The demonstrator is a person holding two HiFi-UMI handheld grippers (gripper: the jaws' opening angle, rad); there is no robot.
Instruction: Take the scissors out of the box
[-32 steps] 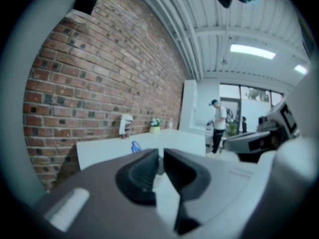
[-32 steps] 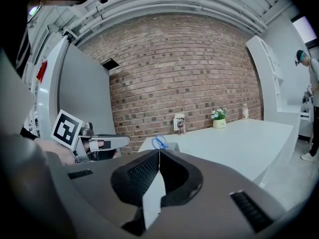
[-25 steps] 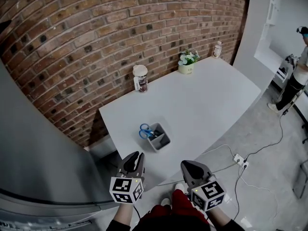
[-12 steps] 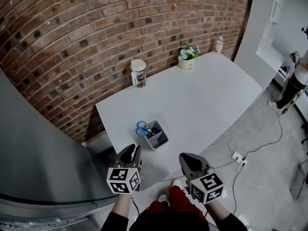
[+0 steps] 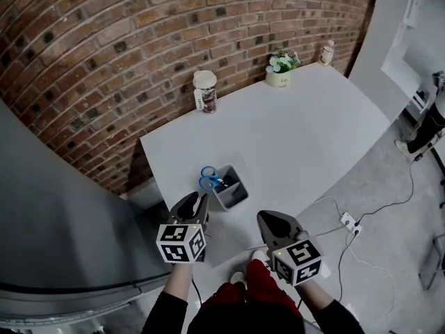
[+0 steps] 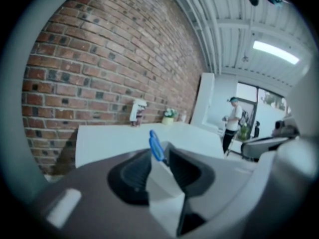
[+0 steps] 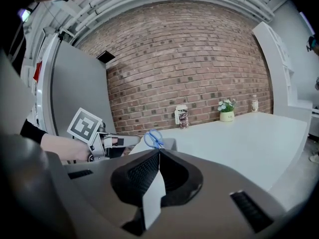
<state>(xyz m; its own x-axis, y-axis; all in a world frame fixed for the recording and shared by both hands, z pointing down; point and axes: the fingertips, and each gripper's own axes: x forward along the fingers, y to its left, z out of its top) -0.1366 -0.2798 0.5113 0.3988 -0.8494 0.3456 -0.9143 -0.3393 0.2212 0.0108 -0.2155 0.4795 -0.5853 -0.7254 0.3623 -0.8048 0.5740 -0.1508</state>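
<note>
Closed in on the box (image 5: 234,194), left gripper (image 5: 199,200) fingers freshly spread and empty, right gripper (image 5: 268,218) pinched shut; scissors (image 5: 207,179) upright just beyond the left.

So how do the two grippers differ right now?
On the left gripper the fingers stand apart, having just been opening, nothing between them; on the right gripper they are shut. The left gripper sits left of the box, the right gripper right of it. Both are empty and aim at the scissors.
</note>
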